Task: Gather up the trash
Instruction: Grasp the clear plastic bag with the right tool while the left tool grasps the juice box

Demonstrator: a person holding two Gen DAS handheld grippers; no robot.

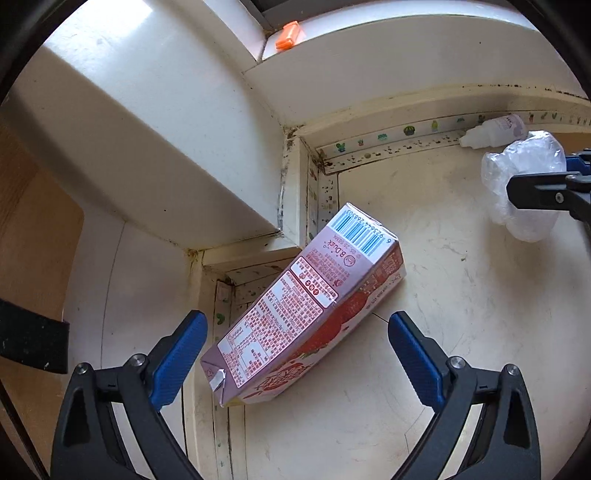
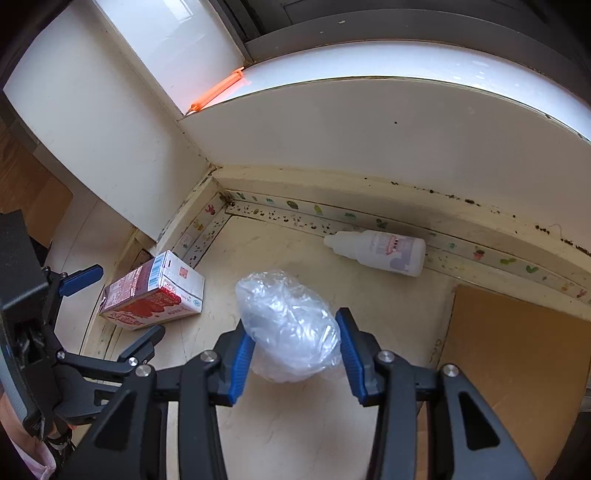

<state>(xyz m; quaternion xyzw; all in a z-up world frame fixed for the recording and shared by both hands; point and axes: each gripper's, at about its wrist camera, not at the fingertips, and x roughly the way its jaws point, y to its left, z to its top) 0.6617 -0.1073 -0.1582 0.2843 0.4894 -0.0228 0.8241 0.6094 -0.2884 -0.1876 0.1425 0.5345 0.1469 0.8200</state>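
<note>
A pink strawberry milk carton (image 1: pixel 303 306) lies on its side on the cream floor, near a wall corner. My left gripper (image 1: pixel 297 354) is open, its blue pads either side of the carton's near end, not touching. The carton also shows in the right wrist view (image 2: pixel 155 291), with the left gripper (image 2: pixel 110 302) around it. A crumpled clear plastic bag (image 2: pixel 291 325) sits between the blue pads of my right gripper (image 2: pixel 293 350), which is closed onto its sides. The bag (image 1: pixel 524 184) and a right finger (image 1: pixel 535 192) show in the left wrist view.
A small white dropper bottle (image 2: pixel 380 251) lies along the stained baseboard; it also shows in the left wrist view (image 1: pixel 495 131). A brown cardboard sheet (image 2: pixel 517 354) lies on the right. White wall panels (image 1: pixel 166 140) box in the corner. An orange clip (image 1: pixel 288 35) sits on the sill.
</note>
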